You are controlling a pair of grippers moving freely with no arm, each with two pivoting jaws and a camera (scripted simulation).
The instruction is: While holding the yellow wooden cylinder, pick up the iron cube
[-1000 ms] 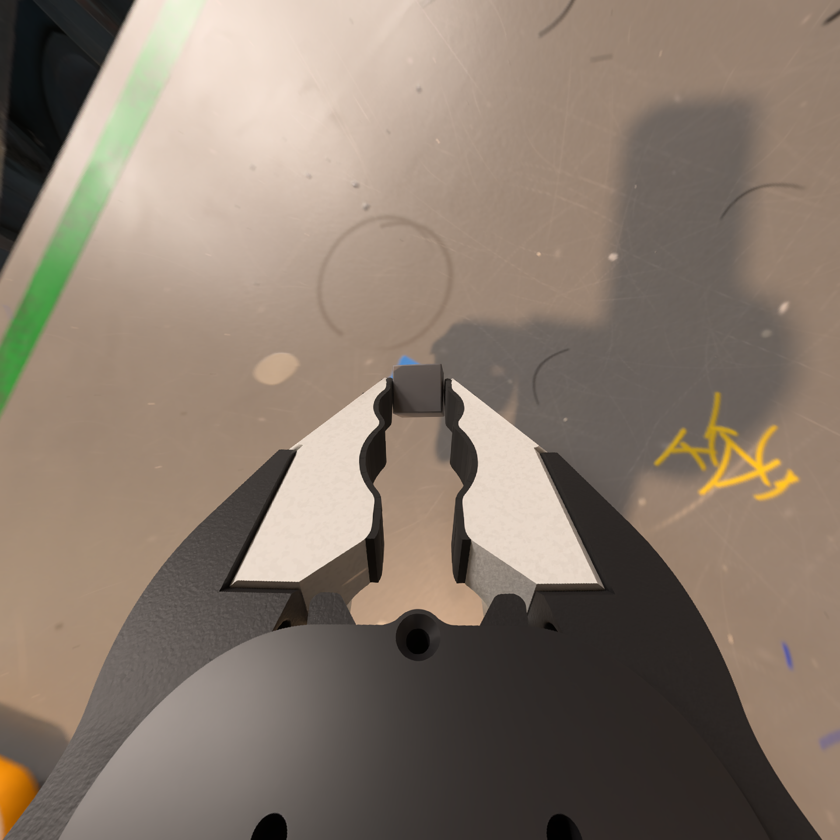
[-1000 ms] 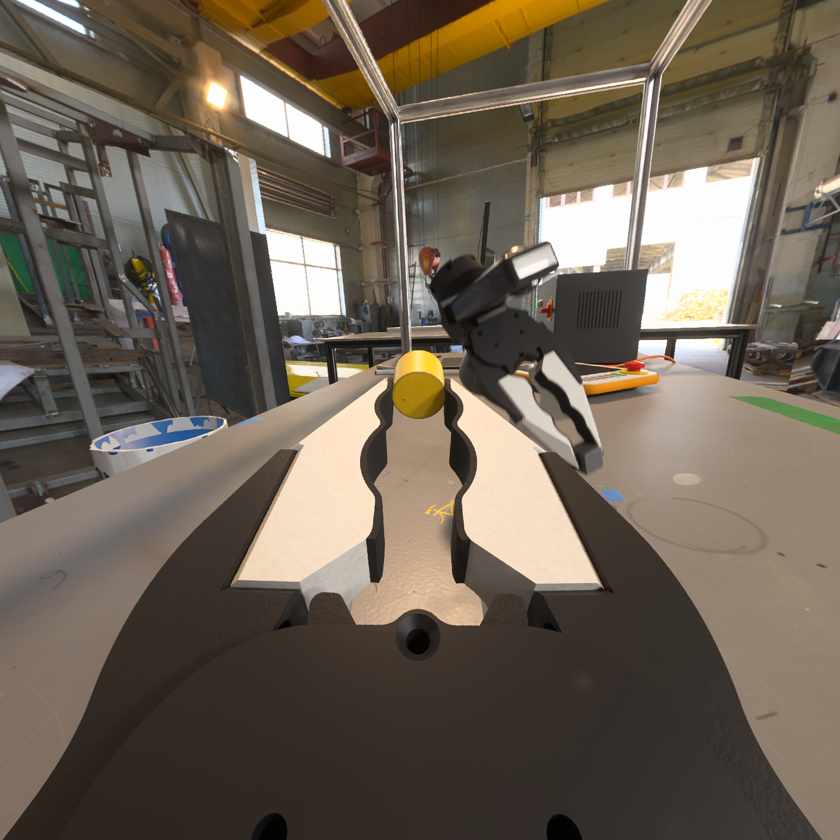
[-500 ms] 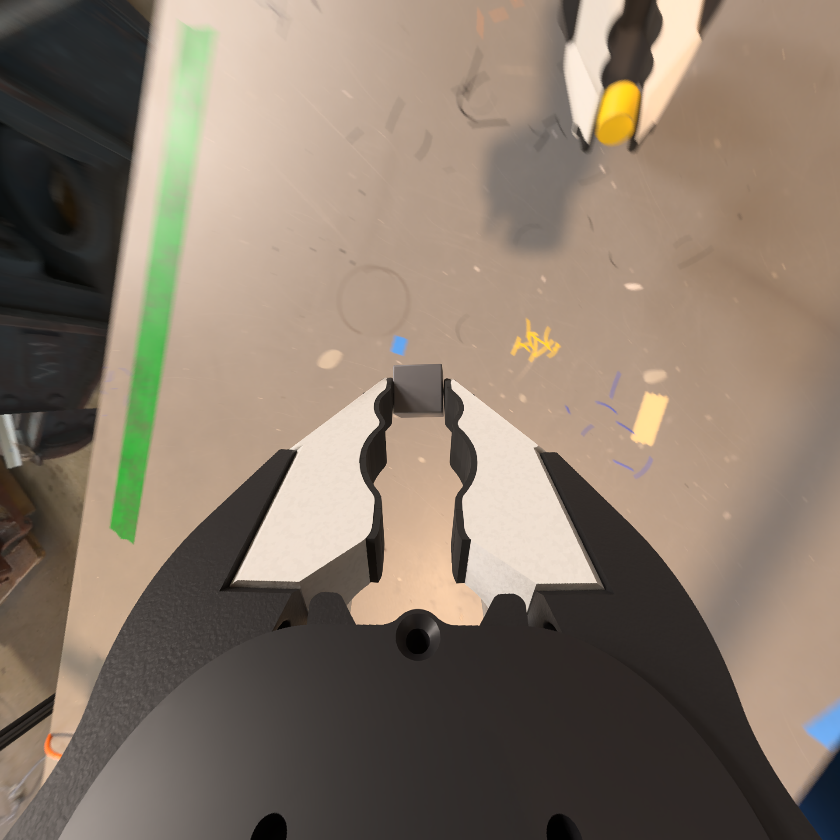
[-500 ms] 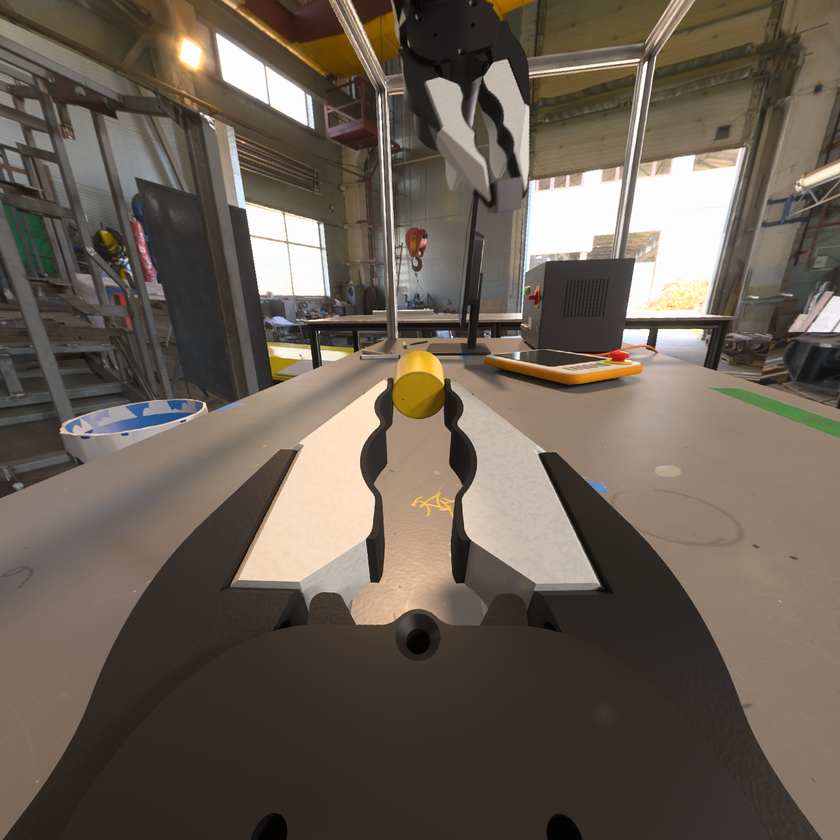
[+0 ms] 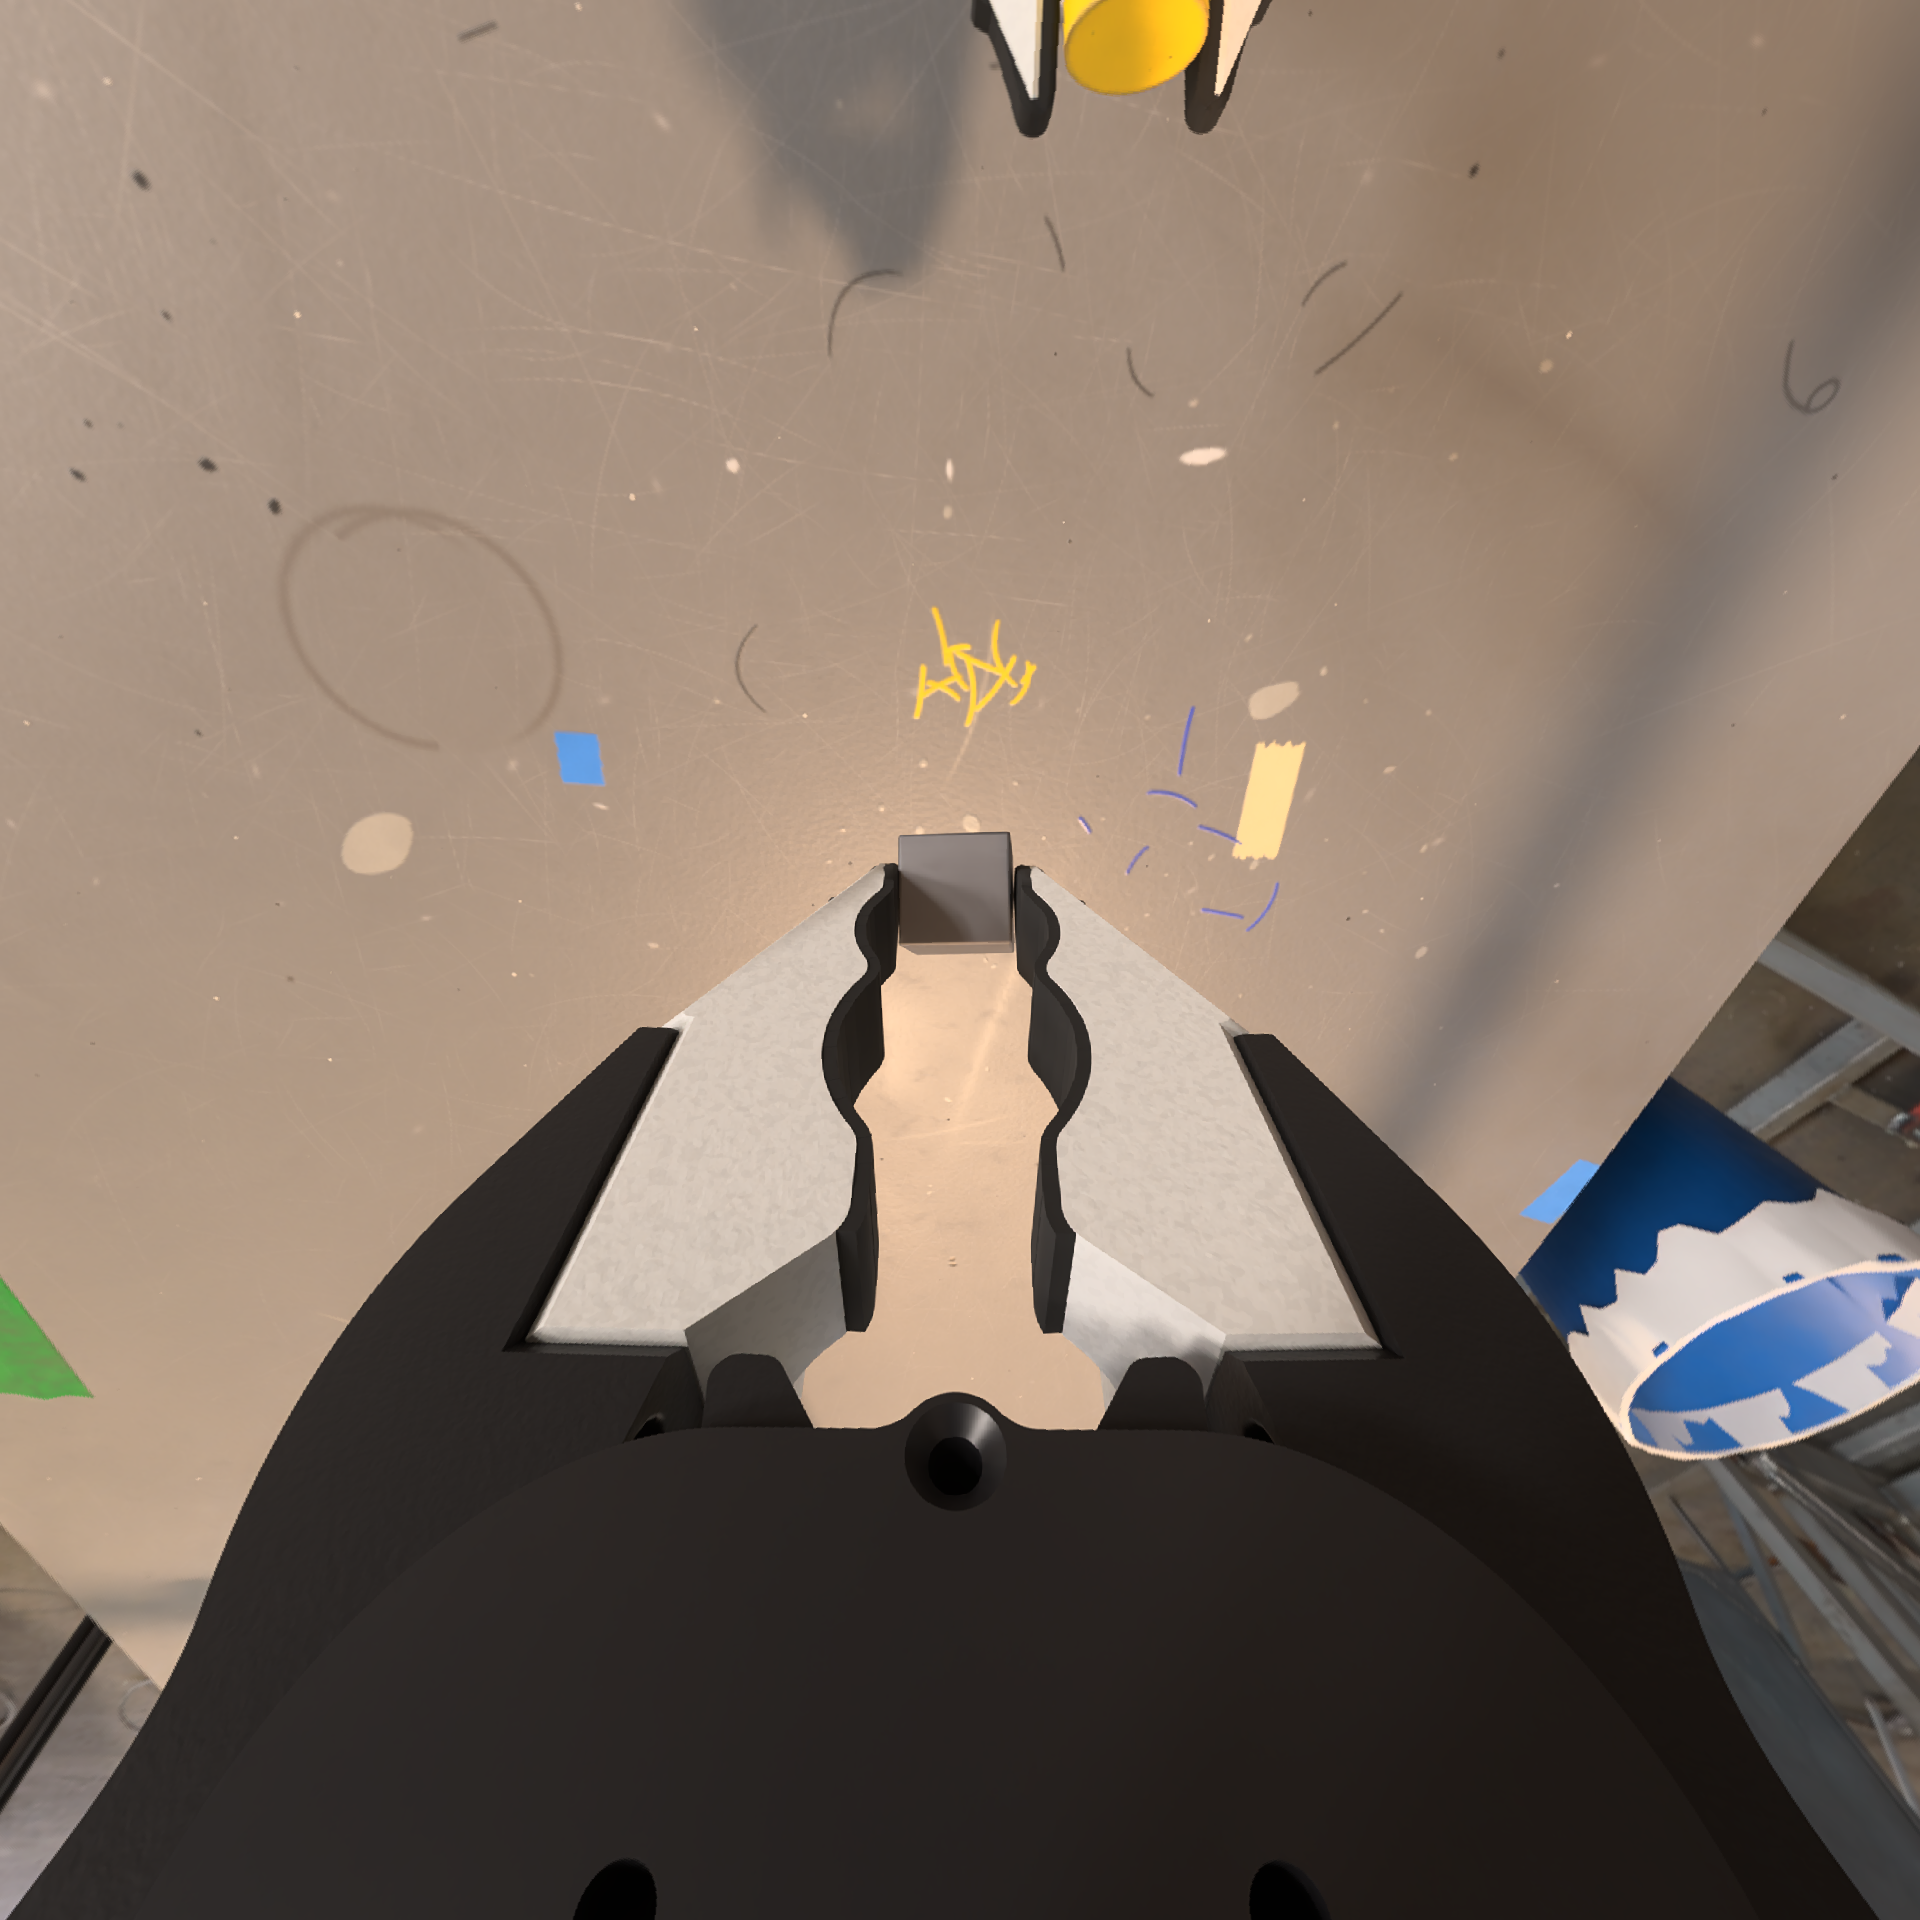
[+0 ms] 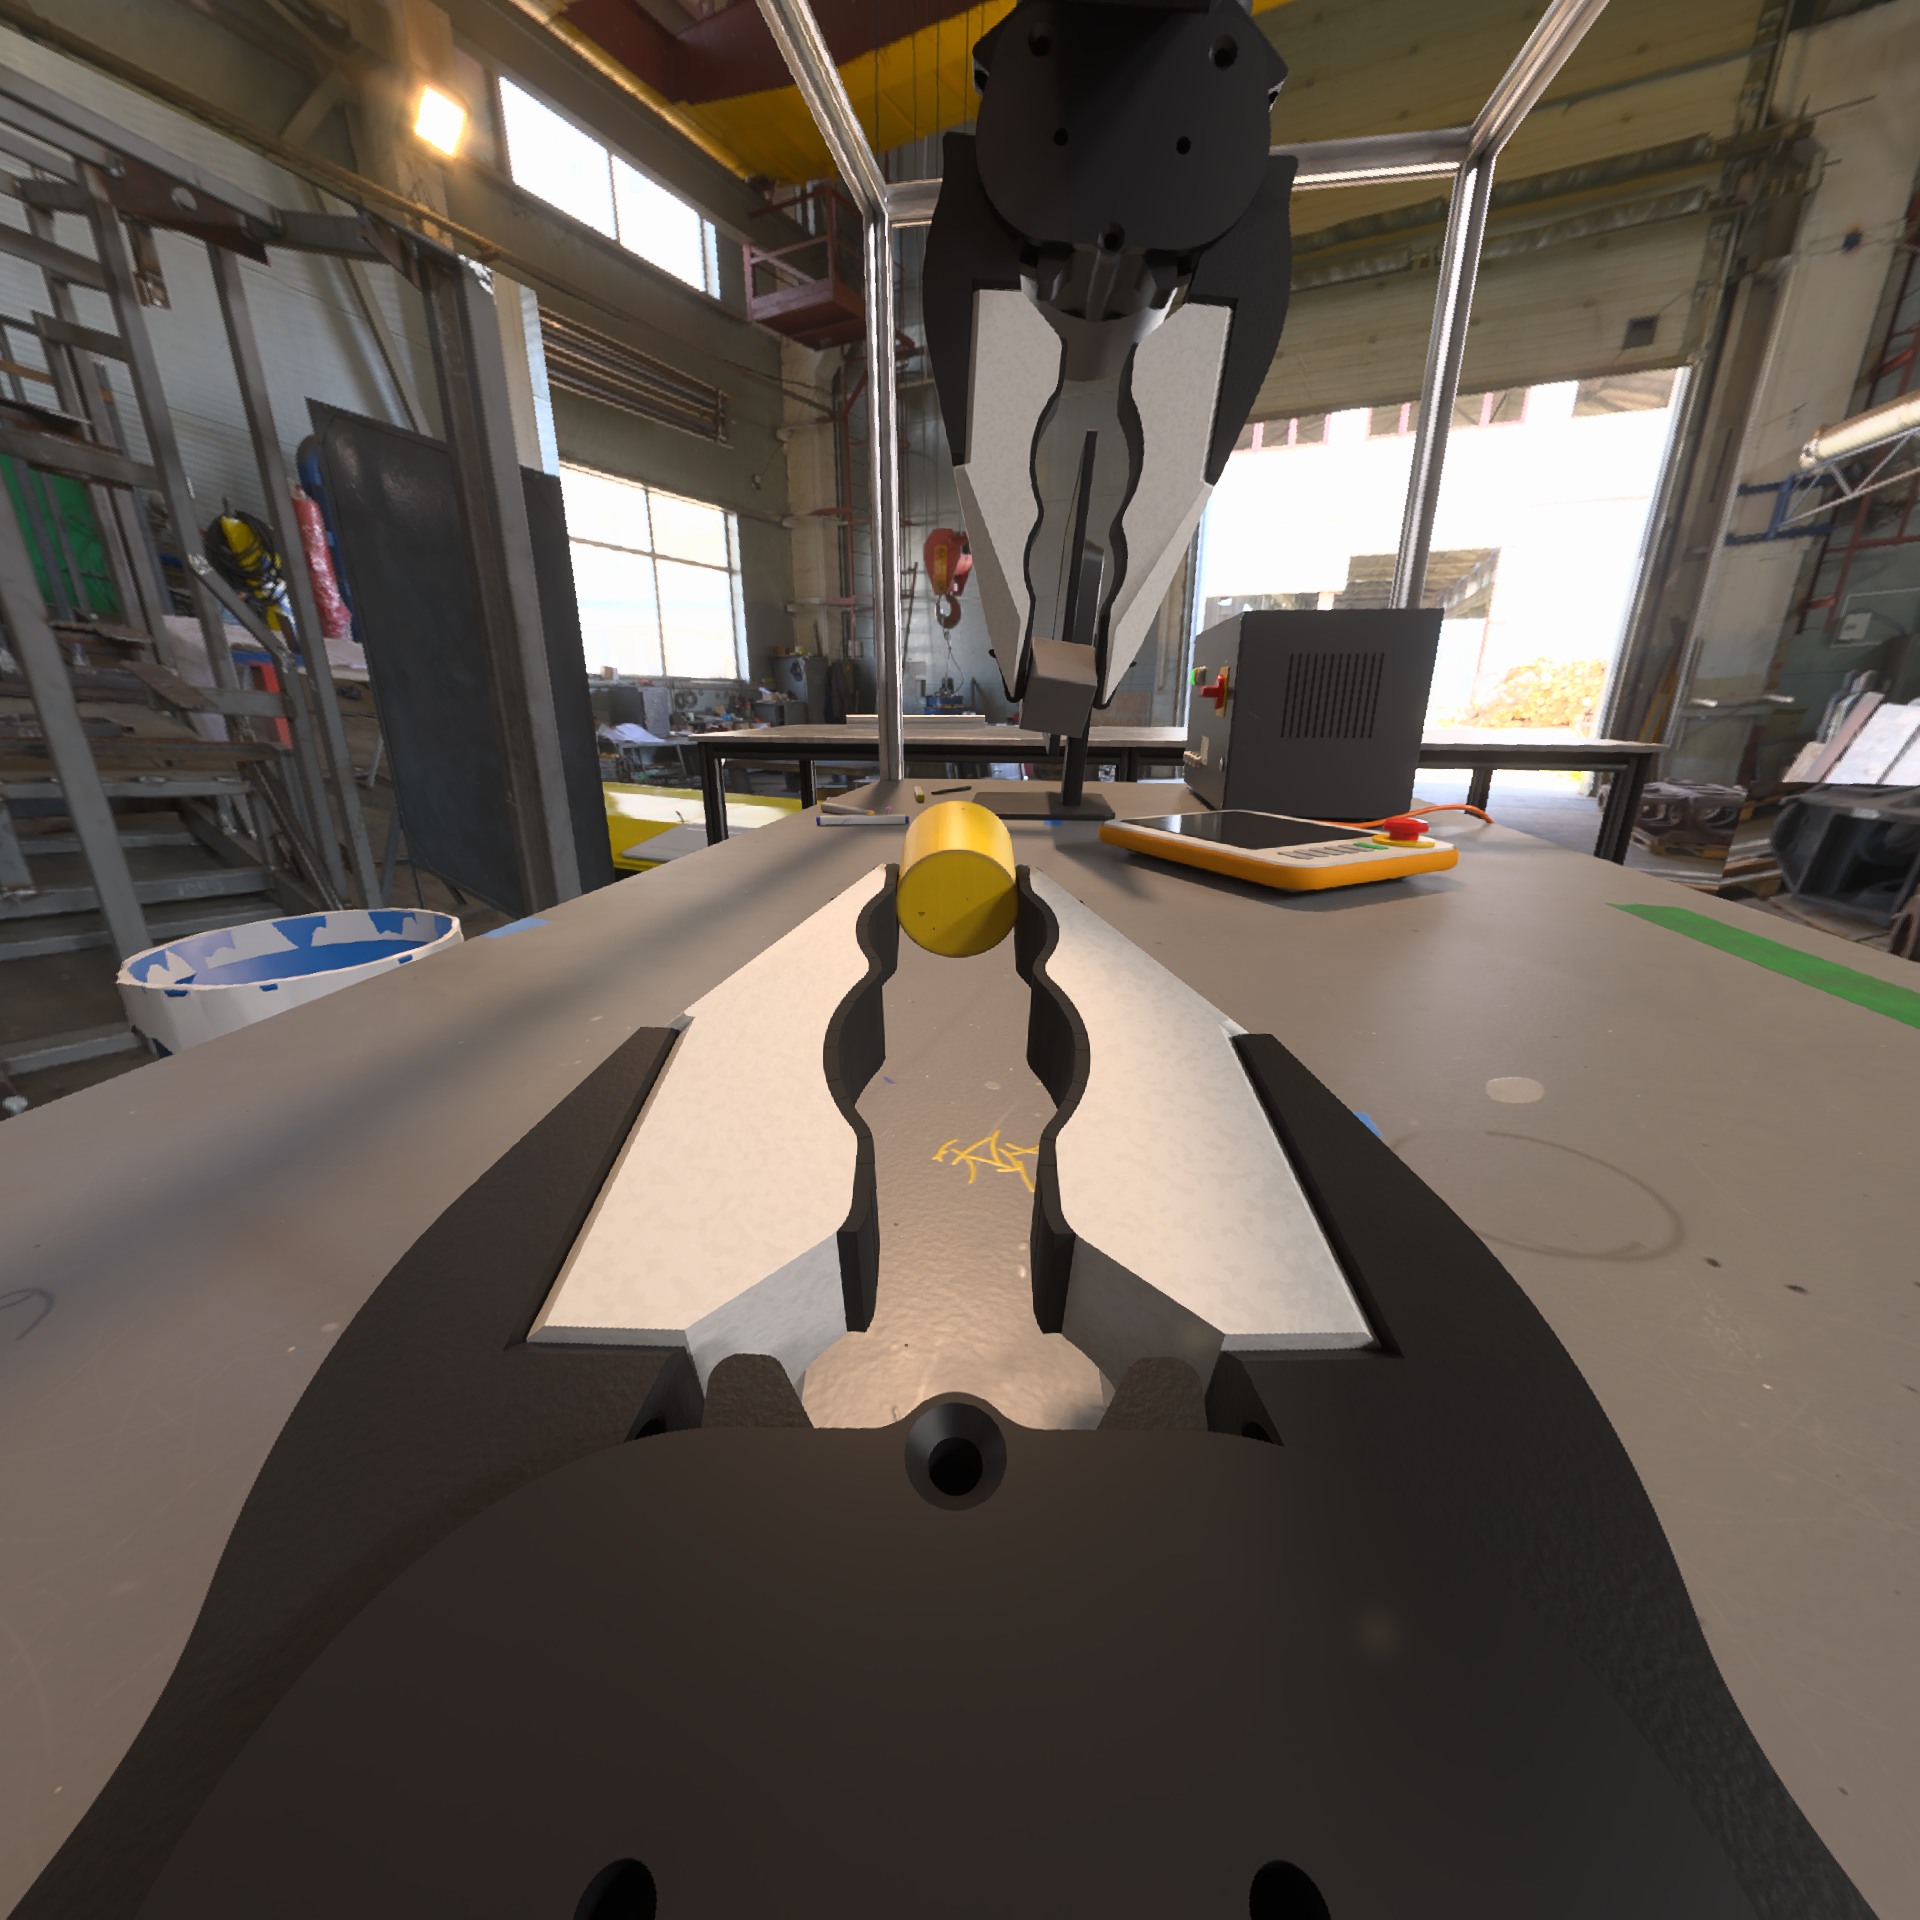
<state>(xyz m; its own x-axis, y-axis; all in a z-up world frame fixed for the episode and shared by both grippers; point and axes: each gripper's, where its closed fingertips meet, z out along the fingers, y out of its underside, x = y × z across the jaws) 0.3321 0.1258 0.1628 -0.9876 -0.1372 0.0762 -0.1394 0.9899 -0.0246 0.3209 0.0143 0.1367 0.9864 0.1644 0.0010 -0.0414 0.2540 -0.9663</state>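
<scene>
Since the cube (image 5: 954,891) looks dense and smooth, the left hand-held gripper (image 5: 954,899) pinches its flat sides at the fingertips, while the right hand-held gripper (image 6: 956,902) clamps the cylinder (image 6: 956,881).

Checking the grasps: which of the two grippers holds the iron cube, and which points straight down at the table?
The left gripper does both: it hangs fingertips-down above the table, shut on the iron cube. The right gripper lies nearly level, holding the yellow wooden cylinder.
</scene>
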